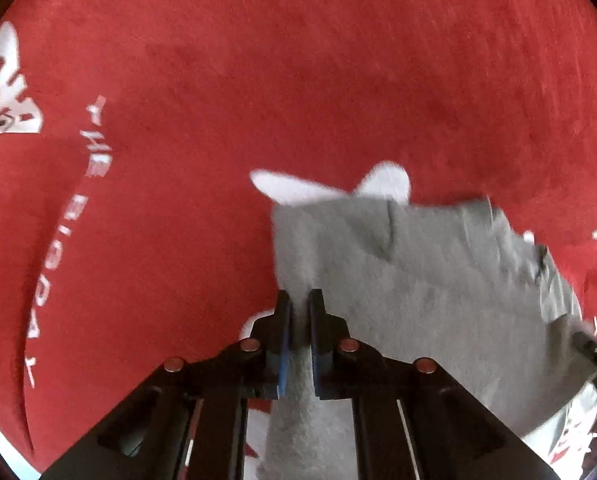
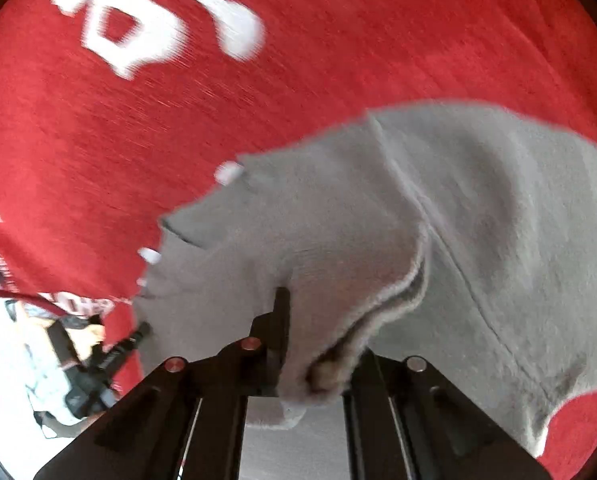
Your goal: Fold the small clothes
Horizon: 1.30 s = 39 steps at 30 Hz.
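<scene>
Looking along your left gripper (image 1: 299, 300), the jaws stand nearly closed, pinching an edge of the soft grey garment (image 1: 418, 280) over the red printed cloth (image 1: 258, 80). Your right gripper (image 2: 318, 320) has limp, light fabric (image 2: 378, 220) bunched over its fingers, seemingly clamped by the hem; grip seams, since it sags.

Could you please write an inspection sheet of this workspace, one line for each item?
Surface: red cloth with white printed lettering covers it.
Job's things: one gray garment, rumpled, lying partly on the red cloth and held at two edges.
Clutter: nothing seen.
Grippers: left tongs shut on the gray garment's edge; right tongs shut on a bunched hem, one finger hidden by fabric.
Cables: nothing seen.
Surroundings: a pale area beyond the cloth's edge, too blurred to identify.
</scene>
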Each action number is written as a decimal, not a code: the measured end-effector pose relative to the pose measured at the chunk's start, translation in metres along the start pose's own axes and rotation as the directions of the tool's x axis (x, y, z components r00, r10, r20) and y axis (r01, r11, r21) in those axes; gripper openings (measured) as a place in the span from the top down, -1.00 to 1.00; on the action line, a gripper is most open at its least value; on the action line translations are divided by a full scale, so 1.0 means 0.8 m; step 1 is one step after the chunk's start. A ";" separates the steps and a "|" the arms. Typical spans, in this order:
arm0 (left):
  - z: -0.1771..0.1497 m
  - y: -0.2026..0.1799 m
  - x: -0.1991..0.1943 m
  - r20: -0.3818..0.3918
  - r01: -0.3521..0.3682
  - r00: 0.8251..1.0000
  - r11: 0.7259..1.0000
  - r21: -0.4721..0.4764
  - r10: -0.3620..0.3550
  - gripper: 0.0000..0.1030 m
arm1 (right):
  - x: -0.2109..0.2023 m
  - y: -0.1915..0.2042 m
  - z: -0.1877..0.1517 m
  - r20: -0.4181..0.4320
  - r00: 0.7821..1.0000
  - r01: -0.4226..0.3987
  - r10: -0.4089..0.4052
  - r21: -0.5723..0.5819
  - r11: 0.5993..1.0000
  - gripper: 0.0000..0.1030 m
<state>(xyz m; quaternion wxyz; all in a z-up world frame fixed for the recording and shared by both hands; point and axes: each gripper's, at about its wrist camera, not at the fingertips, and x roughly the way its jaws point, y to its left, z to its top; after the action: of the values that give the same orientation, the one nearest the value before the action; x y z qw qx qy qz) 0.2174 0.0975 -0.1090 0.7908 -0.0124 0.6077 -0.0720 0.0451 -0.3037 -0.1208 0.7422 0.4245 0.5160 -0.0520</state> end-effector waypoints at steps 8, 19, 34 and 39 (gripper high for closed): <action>-0.005 0.056 0.004 -0.010 -0.124 0.992 0.987 -0.098 0.124 0.81 | 0.029 -0.022 0.017 -0.054 0.989 0.133 -0.140 -0.113 0.985 0.77; -0.067 -0.034 -0.054 -0.017 0.013 1.000 0.997 0.070 -0.012 -0.26 | -0.057 -0.068 -0.043 -0.047 0.988 0.148 -0.149 -0.031 0.988 -0.26; -0.116 -0.286 -0.028 -0.089 0.135 0.990 0.940 0.314 -0.113 -0.26 | -0.202 -0.276 -0.112 0.115 0.979 0.111 -0.167 0.387 0.915 -0.26; -0.161 -0.360 -0.018 -0.104 0.089 0.993 0.882 0.462 -0.046 -0.33 | -0.245 -0.345 -0.118 0.182 0.966 0.072 -0.186 0.499 0.864 -0.26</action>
<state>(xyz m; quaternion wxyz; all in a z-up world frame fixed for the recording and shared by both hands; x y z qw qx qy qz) 0.0609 -0.1769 -0.0978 0.7393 0.1599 0.6069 -0.2439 -0.2558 -0.4851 -0.1309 0.6591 0.5536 0.4266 -0.2777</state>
